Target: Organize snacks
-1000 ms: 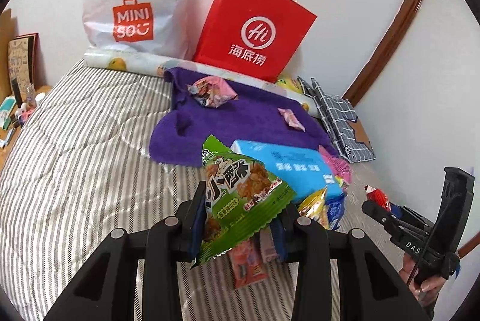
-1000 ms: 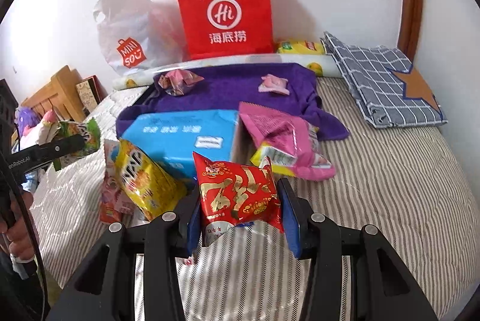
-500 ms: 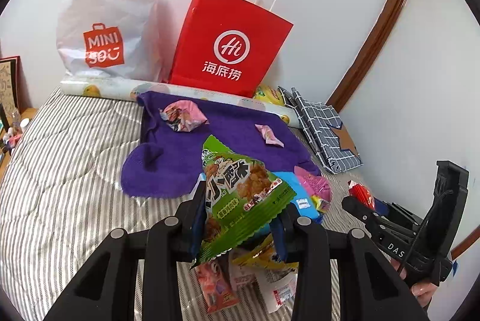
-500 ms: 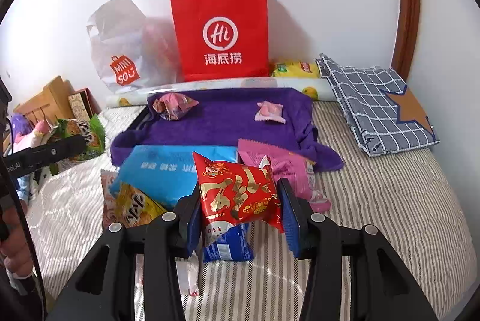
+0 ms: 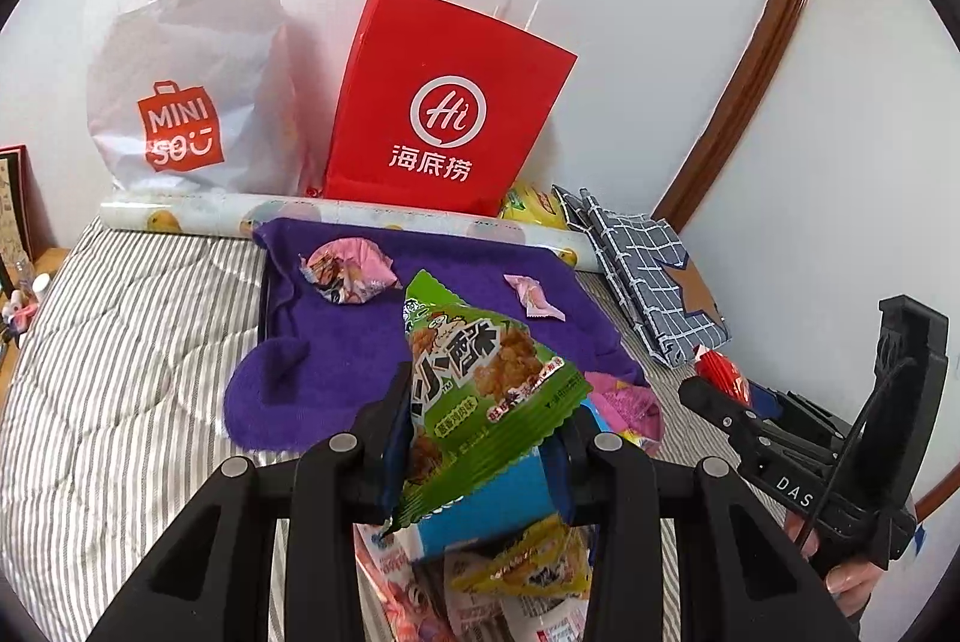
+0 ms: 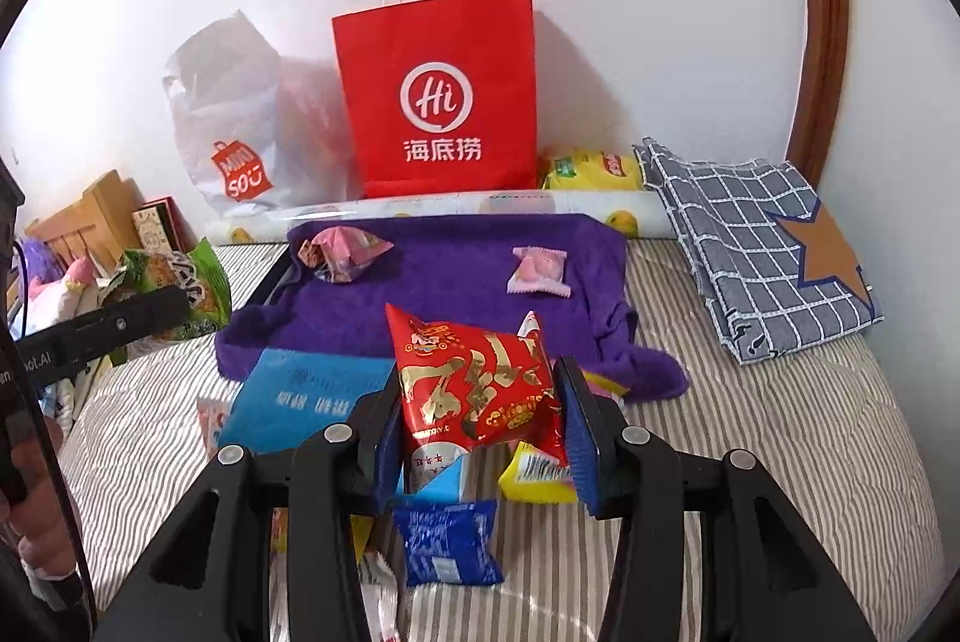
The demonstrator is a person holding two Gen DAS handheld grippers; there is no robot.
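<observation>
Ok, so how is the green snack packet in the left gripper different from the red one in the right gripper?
The green snack packet shows pictures of fried pieces under dark lettering; the red snack packet carries gold characters. The green one tilts, one corner pointing up towards the purple towel; the red one sits more squarely. The green one is clamped by the left gripper, the red one by the right gripper. Both are puffy sealed packets, lifted clear of the bed.

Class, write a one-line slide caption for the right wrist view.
Right gripper clamps a red snack packet above a striped bed, facing a purple towel and red paper bag.
</observation>
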